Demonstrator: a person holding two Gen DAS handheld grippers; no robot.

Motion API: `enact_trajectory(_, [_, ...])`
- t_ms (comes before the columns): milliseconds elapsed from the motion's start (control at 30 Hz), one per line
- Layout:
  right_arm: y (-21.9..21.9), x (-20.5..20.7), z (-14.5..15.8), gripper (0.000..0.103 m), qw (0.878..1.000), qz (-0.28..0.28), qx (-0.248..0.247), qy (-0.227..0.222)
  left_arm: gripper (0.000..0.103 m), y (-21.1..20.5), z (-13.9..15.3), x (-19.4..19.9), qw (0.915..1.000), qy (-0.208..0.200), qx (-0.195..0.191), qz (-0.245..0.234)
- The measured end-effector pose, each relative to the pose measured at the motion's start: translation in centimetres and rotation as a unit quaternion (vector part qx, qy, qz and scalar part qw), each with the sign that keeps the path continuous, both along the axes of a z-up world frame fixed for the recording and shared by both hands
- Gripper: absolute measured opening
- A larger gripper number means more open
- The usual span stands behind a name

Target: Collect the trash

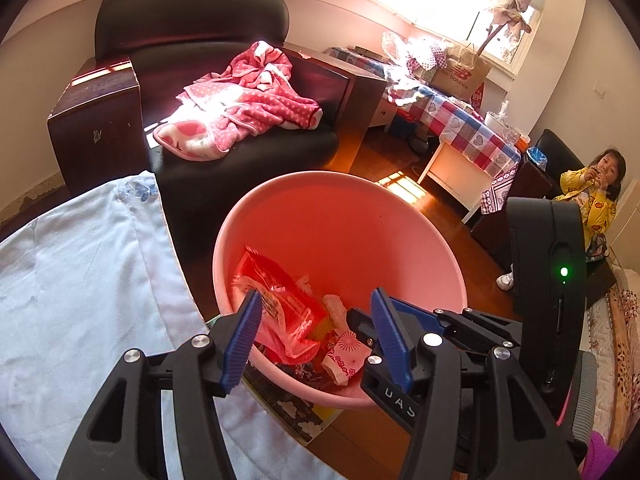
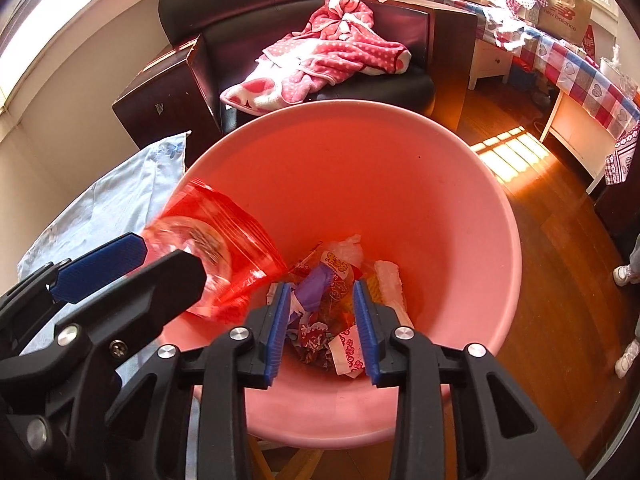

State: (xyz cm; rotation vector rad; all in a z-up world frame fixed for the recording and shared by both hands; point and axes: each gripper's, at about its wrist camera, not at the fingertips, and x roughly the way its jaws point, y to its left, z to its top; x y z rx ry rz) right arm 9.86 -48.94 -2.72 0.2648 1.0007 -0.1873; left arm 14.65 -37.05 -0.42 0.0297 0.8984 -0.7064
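Observation:
A pink bin [image 1: 340, 178] stands below both grippers, with several wrappers [image 2: 336, 320] heaped in its bottom. My left gripper [image 1: 316, 320] is open over the bin's near left side. A red plastic bag [image 1: 280, 308] is blurred in front of its fingers and touches neither pad. In the right wrist view that red bag [image 2: 216, 248] hangs loose inside the bin [image 2: 360, 106], just off the left gripper [image 2: 172, 258]. My right gripper [image 2: 322, 320] is open over the bin's middle. A purple wrapper [image 2: 316, 290] lies in line with its gap, and the pads do not press on it.
A black armchair [image 1: 240, 152] with a pink spotted blanket [image 1: 240, 108] stands behind the bin. A pale blue cloth [image 1: 80, 280] lies to the left. At the right are a table with a checked cloth [image 1: 460, 120], a wooden floor [image 2: 560, 280] and a child in yellow [image 1: 596, 200].

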Motion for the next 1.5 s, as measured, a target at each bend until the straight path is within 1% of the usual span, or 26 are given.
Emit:
enact_trajectory(300, [0.9,-1.1,1.1,0.033,1.000,0.013,0.006,-0.013,0.056,2.2,1.7,-1.1,0.9997,-0.007,-0.007,0.024])
enact_trajectory(567, [2.8,-1.9,2.0,0.033,0.999,0.032,0.010,-0.023,0.056,5.0,2.3,-2.1,0.9982,-0.019,0.009,0.055])
enact_trajectory(767, [4.6,-2.5,2.5,0.033,0.998,0.052,0.007,-0.030,0.056,7.9,2.4,-3.0,0.9963,-0.025,0.017,0.081])
enact_trajectory(1133, [9.1,-3.2,3.5,0.033,0.995,0.091,0.002,-0.049,0.055,13.6,2.4,-4.3,0.9895,-0.035,0.029,0.137])
enact_trajectory(1367, [13.4,-3.2,3.9,0.033,0.989,0.130,0.004,-0.073,0.049,17.5,2.7,-5.6,0.9818,-0.057,0.046,0.175])
enact_trajectory(1500, [15.8,-3.2,4.1,0.033,0.985,0.151,-0.001,-0.086,0.047,19.7,2.5,-6.2,0.9773,-0.059,0.051,0.197])
